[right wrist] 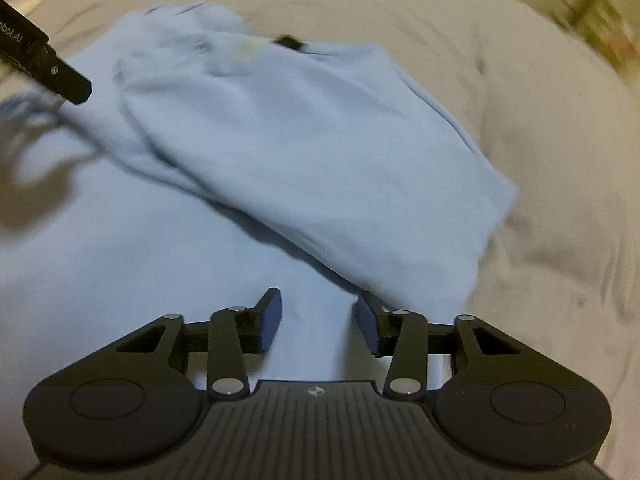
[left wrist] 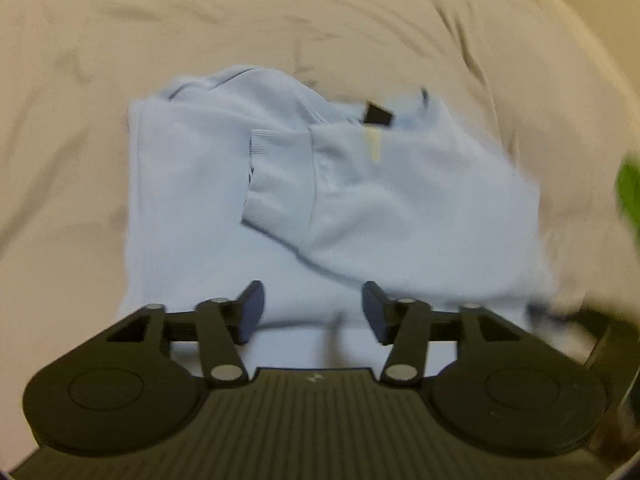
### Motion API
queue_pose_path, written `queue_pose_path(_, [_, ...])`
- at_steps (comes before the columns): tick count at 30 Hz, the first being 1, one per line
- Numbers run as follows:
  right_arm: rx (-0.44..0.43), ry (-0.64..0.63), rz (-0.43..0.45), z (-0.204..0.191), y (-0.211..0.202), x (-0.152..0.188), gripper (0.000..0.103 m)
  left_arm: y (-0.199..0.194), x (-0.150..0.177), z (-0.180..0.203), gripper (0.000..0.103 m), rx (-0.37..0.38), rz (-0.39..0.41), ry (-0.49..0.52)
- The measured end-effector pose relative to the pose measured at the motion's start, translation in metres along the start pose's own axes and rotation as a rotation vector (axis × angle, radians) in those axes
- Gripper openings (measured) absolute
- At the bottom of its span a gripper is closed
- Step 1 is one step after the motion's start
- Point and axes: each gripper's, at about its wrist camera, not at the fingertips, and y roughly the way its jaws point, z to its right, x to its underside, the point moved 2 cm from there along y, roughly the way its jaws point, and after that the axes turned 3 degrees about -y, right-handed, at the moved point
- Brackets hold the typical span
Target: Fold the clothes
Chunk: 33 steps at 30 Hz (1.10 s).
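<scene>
Left-wrist view: left tool (left wrist: 314, 312), half-open, grips nothing above sweater (left wrist: 192, 208).

You have a pale blue sweatshirt (left wrist: 392, 208), plain, ribbed cuff (left wrist: 280, 176) the same blue, beyond the left gripper (left wrist: 313, 312). Black tag (left wrist: 378, 115) at its far edge, with a faint yellow streak (left wrist: 373, 146) just nearer. Beige bedsheet (left wrist: 120, 40) all round. Both grippers black, pads dark blue; right gripper (right wrist: 317, 320) likewise.

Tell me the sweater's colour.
Pale light blue sweater, clearest in the left wrist view.
</scene>
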Motion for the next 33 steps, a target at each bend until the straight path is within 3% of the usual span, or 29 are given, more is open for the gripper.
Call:
queue_pose_path(4, [0.028, 0.169, -0.021, 0.027, -0.005, 0.004, 0.053, 0.034, -0.011, -0.021, 0.047, 0.044, -0.041, -0.22])
queue_pose_path(5, [0.046, 0.205, -0.026, 0.035, -0.007, 0.006, 0.053, 0.042, -0.012, -0.024, 0.033, 0.074, -0.046, -0.28])
queue_pose_path(6, [0.068, 0.24, -0.033, 0.043, -0.009, 0.009, 0.053, 0.048, -0.013, -0.027, 0.01, 0.11, -0.046, -0.333])
queue_pose_path(8, [0.102, 0.324, -0.048, 0.065, -0.016, 0.018, 0.053, 0.053, -0.013, -0.02, 0.004, 0.15, -0.035, -0.366])
queue_pose_path(9, [0.111, 0.375, -0.051, 0.078, -0.02, 0.023, 0.053, 0.051, -0.014, -0.01, 0.002, 0.16, -0.019, -0.336])
queue_pose_path(11, [0.122, 0.454, -0.052, 0.098, -0.027, 0.032, 0.053, 0.041, -0.013, 0.024, 0.002, 0.247, 0.005, -0.199])
queue_pose_path(14, [0.129, 0.454, -0.021, 0.11, -0.041, 0.037, 0.053, 0.018, 0.001, 0.09, 0.002, 0.518, -0.044, 0.019])
queue_pose_path(16, [0.106, 0.418, -0.003, 0.106, -0.047, 0.037, 0.054, 0.006, 0.02, 0.135, 0.007, 0.637, -0.094, 0.21])
queue_pose_path(17, [0.094, 0.401, -0.002, 0.103, -0.049, 0.038, 0.056, 0.003, 0.031, 0.152, 0.01, 0.649, -0.116, 0.292])
queue_pose_path(18, [0.091, 0.391, -0.017, 0.1, -0.051, 0.042, 0.061, 0.003, 0.043, 0.161, 0.019, 0.616, -0.143, 0.35])
queue_pose_path(22, [0.056, 0.415, -0.086, 0.097, -0.056, 0.065, 0.064, 0.015, 0.085, 0.134, 0.02, 0.377, -0.262, 0.375])
queue_pose_path(25, [-0.062, 0.508, -0.05, 0.098, -0.066, 0.076, 0.065, 0.012, 0.093, 0.1, 0.02, 0.195, -0.251, 0.352])
queue_pose_path(27, [-0.189, 0.625, -0.009, 0.1, -0.063, 0.077, 0.072, 0.009, 0.085, 0.085, 0.02, 0.111, -0.212, 0.35])
queue_pose_path(29, [-0.256, 0.783, 0.015, 0.104, -0.051, 0.081, 0.074, 0.012, 0.073, 0.075, 0.021, 0.068, -0.185, 0.328])
queue_pose_path(33, [-0.239, 1.122, -0.034, 0.117, -0.008, 0.104, 0.073, 0.016, 0.055, 0.068, 0.024, 0.017, -0.132, 0.314])
